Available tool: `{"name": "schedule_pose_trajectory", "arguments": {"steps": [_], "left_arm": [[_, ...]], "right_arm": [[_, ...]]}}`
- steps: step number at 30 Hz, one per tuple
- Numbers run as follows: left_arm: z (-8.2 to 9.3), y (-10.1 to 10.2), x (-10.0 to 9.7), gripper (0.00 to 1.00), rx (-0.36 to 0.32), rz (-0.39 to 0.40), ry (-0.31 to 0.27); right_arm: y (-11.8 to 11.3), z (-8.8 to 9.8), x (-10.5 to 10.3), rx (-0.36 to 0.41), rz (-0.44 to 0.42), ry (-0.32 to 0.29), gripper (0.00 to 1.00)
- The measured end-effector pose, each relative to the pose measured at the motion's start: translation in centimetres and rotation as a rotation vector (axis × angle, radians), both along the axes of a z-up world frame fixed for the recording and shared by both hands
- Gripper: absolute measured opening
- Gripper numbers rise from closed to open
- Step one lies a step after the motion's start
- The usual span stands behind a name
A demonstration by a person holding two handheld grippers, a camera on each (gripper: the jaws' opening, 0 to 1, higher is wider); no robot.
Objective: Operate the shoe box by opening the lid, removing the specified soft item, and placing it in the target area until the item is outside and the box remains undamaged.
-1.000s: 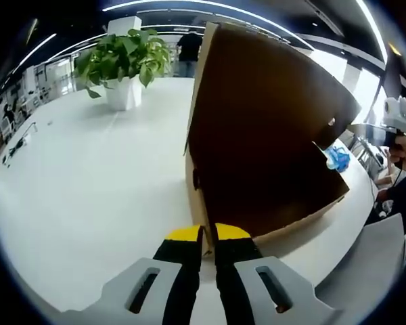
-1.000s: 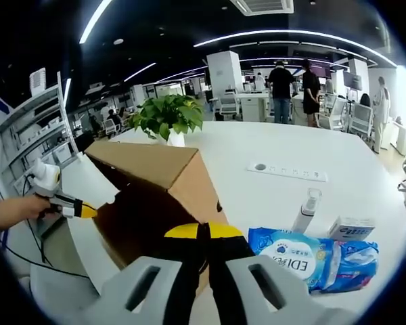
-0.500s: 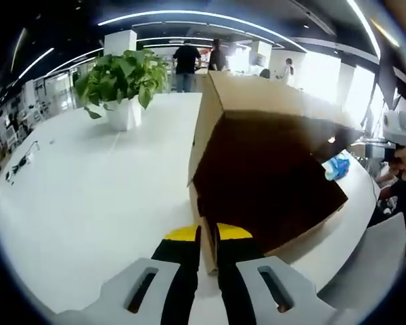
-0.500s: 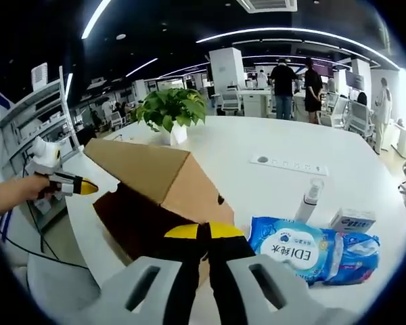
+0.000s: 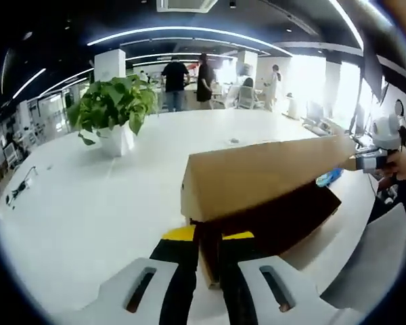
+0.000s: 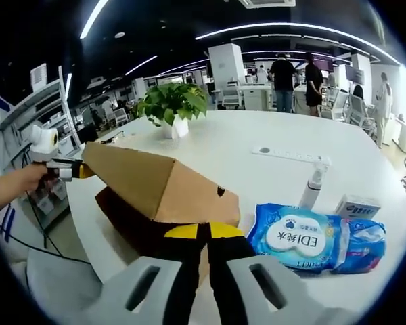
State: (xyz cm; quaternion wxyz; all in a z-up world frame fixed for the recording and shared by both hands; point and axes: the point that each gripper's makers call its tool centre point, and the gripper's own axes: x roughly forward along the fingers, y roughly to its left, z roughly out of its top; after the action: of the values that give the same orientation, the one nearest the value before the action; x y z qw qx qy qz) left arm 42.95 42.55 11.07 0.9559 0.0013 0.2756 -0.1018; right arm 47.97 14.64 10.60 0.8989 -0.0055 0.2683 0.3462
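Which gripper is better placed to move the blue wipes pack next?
Right. The blue wipes pack lies on the table just beside the right gripper, which is at the near end of the shoe box. From the left gripper, the pack sits beyond the box's far end.

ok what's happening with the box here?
A person works a cardboard shoe box on a white table with tongs in each hand. The left tongs and the right tongs each pinch an edge of the box at opposite ends, with the lid angled low over it. A blue wipes pack lies beside the box.
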Motion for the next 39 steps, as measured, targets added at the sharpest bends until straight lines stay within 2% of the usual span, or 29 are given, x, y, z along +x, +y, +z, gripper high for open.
{"name": "schedule_pose_trajectory", "arguments": {"steps": [7, 20, 25, 29, 36, 39], "left_arm": [[-0.6, 0.0, -0.3, 0.11, 0.003, -0.017, 0.005], [-2.3, -0.6, -1.7, 0.17, 0.018, -0.042, 0.043], [-2.8, -0.8, -2.1, 0.20, 0.033, -0.062, 0.056], [-3.3, -1.2, -2.4, 0.24, 0.078, -0.111, 0.060], [-4.0, -1.2, -2.8, 0.26, 0.072, -0.113, 0.078], [-4.7, -1.4, -3.1, 0.28, 0.092, -0.131, 0.100]], "right_arm": [[0.0, -0.5, -0.9, 0.005, 0.011, 0.004, 0.01], [0.3, -1.9, -2.7, -0.055, 0.102, -0.034, 0.04], [0.3, -2.2, -3.2, -0.061, 0.123, -0.033, 0.09], [0.3, -2.5, -3.7, -0.069, 0.152, -0.055, 0.12], [0.5, -3.2, -4.6, -0.072, 0.188, -0.049, 0.18], [0.8, -3.4, -5.0, -0.070, 0.202, -0.046, 0.22]]}}
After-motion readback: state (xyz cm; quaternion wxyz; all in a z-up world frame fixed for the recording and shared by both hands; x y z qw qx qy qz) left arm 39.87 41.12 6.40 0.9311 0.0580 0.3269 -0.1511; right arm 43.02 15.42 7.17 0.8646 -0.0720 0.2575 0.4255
